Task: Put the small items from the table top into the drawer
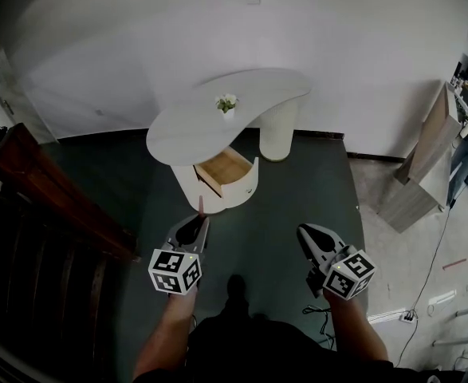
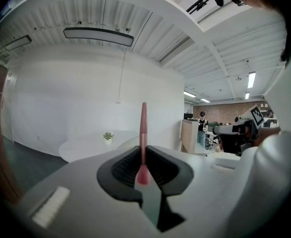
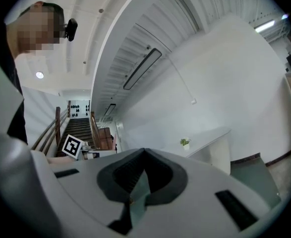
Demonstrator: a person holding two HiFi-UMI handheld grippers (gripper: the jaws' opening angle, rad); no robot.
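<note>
Red stick [image 2: 144, 128] in left gripper [image 1: 196, 225], drawer [image 1: 226, 170] open

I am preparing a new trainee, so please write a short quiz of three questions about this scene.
1. True or false: the drawer of the table is open.
2. Which gripper holds the red stick? A) left B) right C) neither
3. Short answer: what stands on the table top?

Key
1. True.
2. A: the left gripper is shut on the stick.
3. A small plant.
</note>
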